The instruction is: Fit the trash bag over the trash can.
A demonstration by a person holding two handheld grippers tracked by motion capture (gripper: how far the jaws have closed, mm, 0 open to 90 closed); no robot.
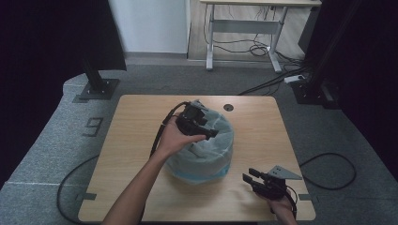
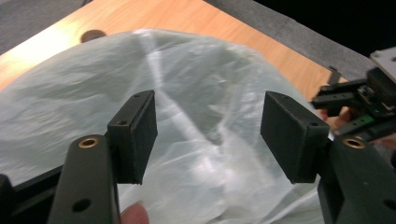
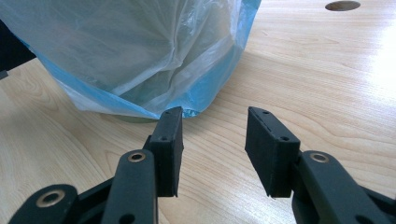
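Centrally on the light wooden bench (image 1: 141, 187) stands a round container draped in a translucent pale-blue plastic bag (image 1: 206, 150); what is inside cannot be made out. Over its top hovers the left gripper (image 1: 199, 123), jaws apart, empty, the film just beyond them. Near the bench's right front corner, the right gripper (image 1: 263, 180) rests with jaws open, gripping nothing.

Dim room, evenly lit bench

Dark margins frame the high view; the bench (image 1: 141, 187) is softly lit, shadows faint. Glare whitens the wood at the right gripper view's right edge; near jaws look slightly soft.
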